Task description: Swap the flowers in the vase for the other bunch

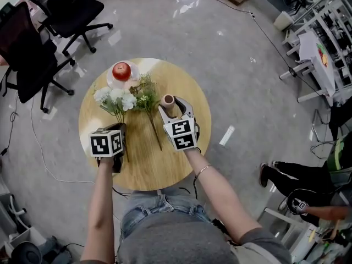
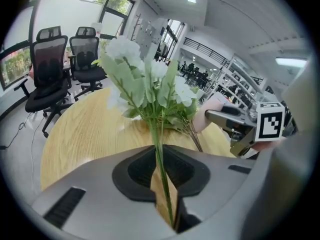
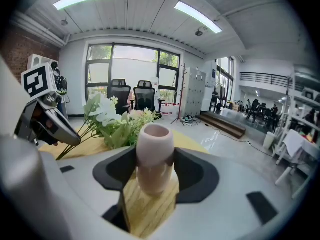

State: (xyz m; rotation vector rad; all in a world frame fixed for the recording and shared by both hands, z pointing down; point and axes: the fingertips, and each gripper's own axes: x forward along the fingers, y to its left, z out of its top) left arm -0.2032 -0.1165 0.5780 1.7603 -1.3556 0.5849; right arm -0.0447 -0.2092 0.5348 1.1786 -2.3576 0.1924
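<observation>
Matt pink vase (image 3: 154, 154), wood-grain table (image 1: 143, 169)

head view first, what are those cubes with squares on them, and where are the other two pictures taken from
A person holds two grippers; the cubes are part of them. The head view looks down from the person's head; the other two come from a camera on each gripper. On the table are a white bunch and a greener bunch, beside an apple on a plate. The right gripper is clamped on the empty pink vase. The left gripper has the white bunch's stems between its jaws, which stand slightly apart.
</observation>
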